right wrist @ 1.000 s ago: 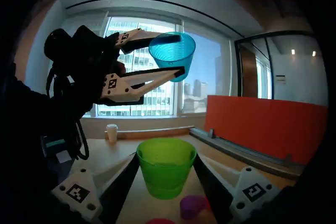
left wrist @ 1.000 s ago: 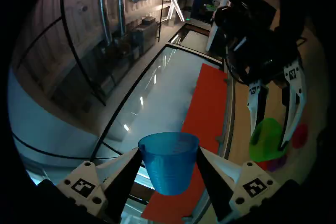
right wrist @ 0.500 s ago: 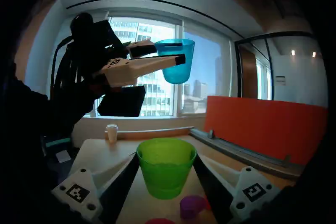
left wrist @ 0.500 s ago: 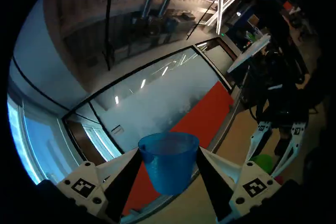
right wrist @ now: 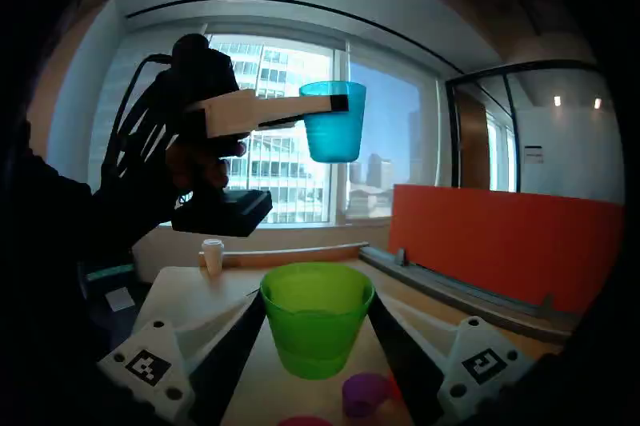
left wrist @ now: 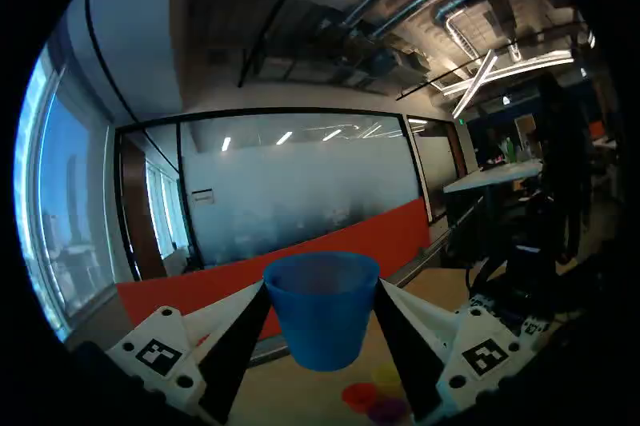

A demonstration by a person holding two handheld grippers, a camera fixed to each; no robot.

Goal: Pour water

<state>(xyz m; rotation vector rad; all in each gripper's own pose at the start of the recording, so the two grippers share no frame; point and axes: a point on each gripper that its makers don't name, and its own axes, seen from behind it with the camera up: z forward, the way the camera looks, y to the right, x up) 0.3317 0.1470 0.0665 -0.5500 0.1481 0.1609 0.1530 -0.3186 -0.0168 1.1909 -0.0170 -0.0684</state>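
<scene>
With the left gripper (left wrist: 320, 292), pinches a blue cup (left wrist: 322, 322) upright between both fingers, high above the table (right wrist: 200, 290). With the right gripper (right wrist: 317, 300), clamps a green cup (right wrist: 317, 330) upright, low by the tabletop; resting or lifted, cannot tell. Just beside the green one, a purple cup (right wrist: 366, 392); near the table's far edge, a small white cup (right wrist: 212, 252).

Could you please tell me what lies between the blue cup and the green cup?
Nothing. In the right gripper view the blue cup hangs upright above the green cup, with bare air between them and the window behind.
</scene>
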